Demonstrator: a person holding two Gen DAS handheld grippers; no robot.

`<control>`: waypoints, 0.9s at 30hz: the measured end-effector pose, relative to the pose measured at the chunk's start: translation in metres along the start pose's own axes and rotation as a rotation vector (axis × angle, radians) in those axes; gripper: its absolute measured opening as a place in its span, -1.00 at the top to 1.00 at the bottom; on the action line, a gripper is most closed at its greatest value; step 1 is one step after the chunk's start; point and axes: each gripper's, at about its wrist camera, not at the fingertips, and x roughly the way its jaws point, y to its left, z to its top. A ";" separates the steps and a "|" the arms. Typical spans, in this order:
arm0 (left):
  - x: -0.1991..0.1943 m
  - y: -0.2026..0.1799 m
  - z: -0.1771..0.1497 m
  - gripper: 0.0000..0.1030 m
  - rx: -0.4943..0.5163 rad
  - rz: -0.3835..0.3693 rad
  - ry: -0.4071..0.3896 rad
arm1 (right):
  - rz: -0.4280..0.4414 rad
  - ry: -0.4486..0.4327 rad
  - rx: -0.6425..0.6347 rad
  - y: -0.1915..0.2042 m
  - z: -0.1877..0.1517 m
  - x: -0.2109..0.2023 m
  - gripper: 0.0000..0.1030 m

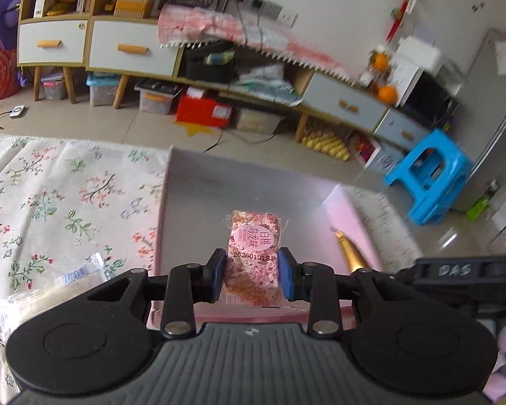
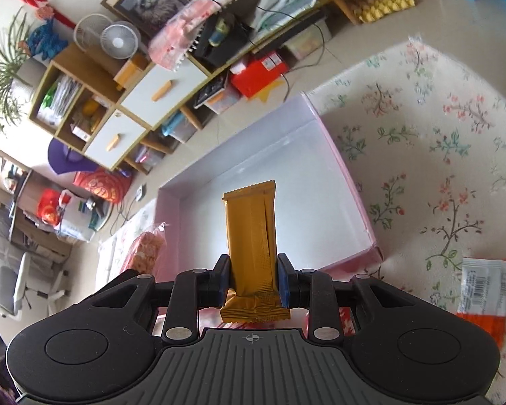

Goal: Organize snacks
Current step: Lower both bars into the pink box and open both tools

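The left tool (image 1: pixel 252 271) is clenching a pink speckled nougat bar in clear wrap (image 1: pixel 253 253), and the right tool (image 2: pixel 252 278) is clenching a long gold foil snack bar (image 2: pixel 252 239). Both are hovering over the shallow pink cardboard box (image 2: pixel 340 165) on the floral-clothed tabletop (image 1: pixel 67 189), probably for dropping in.

Both wrist cameras look down along their fingers, close above the shared pink box (image 1: pixel 172 182).
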 end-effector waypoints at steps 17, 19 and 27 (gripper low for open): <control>0.015 0.004 -0.011 0.42 0.108 0.072 0.103 | -0.149 -0.038 -0.156 0.008 0.000 0.036 0.46; 0.015 0.004 -0.011 0.42 0.104 0.072 0.124 | -0.170 -0.020 -0.165 0.010 -0.001 0.037 0.46; 0.010 0.008 -0.010 0.42 0.090 0.067 0.206 | -0.230 0.065 -0.175 0.018 -0.007 0.039 0.46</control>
